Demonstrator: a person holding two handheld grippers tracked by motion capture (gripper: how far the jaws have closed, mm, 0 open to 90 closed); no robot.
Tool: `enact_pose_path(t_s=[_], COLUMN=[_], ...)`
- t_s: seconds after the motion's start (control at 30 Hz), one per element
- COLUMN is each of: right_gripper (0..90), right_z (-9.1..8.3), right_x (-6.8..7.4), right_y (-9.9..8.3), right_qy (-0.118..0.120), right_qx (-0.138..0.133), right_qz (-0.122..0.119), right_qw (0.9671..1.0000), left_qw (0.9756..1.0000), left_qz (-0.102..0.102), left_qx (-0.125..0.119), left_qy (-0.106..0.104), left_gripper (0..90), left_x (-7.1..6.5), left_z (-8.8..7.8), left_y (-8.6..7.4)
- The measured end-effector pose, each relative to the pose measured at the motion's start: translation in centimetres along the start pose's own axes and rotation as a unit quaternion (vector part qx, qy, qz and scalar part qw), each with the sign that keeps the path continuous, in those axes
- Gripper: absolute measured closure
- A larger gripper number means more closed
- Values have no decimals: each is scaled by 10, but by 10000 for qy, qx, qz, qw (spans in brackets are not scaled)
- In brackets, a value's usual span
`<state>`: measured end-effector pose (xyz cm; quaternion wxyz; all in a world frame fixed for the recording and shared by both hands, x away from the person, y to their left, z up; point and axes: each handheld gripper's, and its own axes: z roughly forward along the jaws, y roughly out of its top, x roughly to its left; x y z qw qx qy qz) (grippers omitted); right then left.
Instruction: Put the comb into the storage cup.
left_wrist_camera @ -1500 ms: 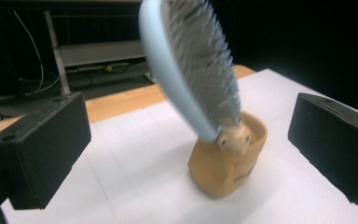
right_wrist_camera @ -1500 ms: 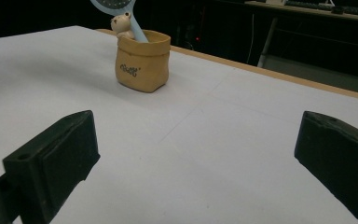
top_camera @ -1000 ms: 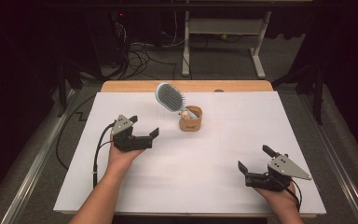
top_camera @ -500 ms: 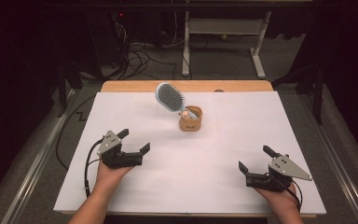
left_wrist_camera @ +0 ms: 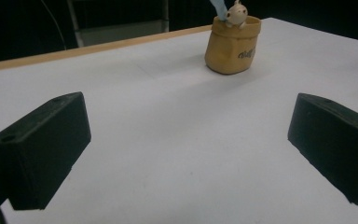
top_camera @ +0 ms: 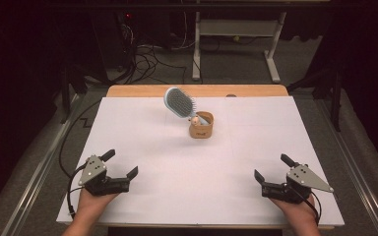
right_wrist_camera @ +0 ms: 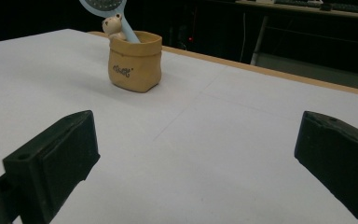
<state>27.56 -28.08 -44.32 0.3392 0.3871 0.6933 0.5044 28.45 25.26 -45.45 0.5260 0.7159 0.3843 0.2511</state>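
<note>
Jaws on my left gripper [top_camera: 119,164] stood spread wide with nothing between them, low over the white table [top_camera: 142,132] at its near left corner. From the left gripper view the sheet ran bare up to the holder.

Toward the middle and well beyond both tools stood a small tan sack-shaped holder [top_camera: 201,126], upright, with a little bear figure [right_wrist_camera: 113,26] perched on its rim. A light blue hairbrush [top_camera: 180,102] sat handle-down in it, its oval bristled head leaning up and to the left, clear of the rim.

I judged the brush to be light, stiff plastic, its smooth handle a bit slippery. The bare stretch of handle just above the rim looked the best place to pinch, since the bristle pad would give under the jaws. The holder seemed small and possibly ceramic, so a sideways pull could tip it; lifting along the handle's lean looked safer.

At the near right corner my right gripper [top_camera: 273,171] sat equally wide apart and empty.
</note>
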Motion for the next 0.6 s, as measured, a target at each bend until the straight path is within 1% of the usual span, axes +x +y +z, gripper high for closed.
enact_pose_path(t_s=[0.03, 0.1, 0.2, 0.27, 0.33, 0.4, 0.47, 0.6], right_gripper=[0, 0, 0, 0, 0, 0, 0, 0], right_z=[-2, -5, -5, -4, -3, -3, -4, -5], right_x=[0, -1, -2, -3, -2, -2, -2, -4], right_y=[0, 0, -2, -2, -3, -3, -3, -3], right_qy=[-12, -43, -79, -75, -53, -37, -35, -16], right_qx=[-33, -78, -58, -43, -30, -30, -46, -65], right_qz=[4, 29, 91, 146, 120, 75, 85, 98], right_qw=[10000, 10000, 9999, 9999, 9999, 10000, 9999, 9999], left_qw=[10000, 10000, 9999, 9997, 9996, 9997, 9997, 9997], left_qz=[-40, -44, 64, 76, 97, 119, 84, 77], left_qx=[29, -15, -154, -202, -225, -182, -169, -194], left_qy=[18, 4, -20, -77, -118, -120, -131, -112], left_gripper=[0, 0, 0, 0, 0, 0, 0, 0], left_x=[2, 3, 1, 0, -2, -3, -4, -5], left_z=[-1, -4, -5, -4, -3, -2, -1, 0], left_y=[-1, -1, 2, 2, 1, 1, 0, 1])
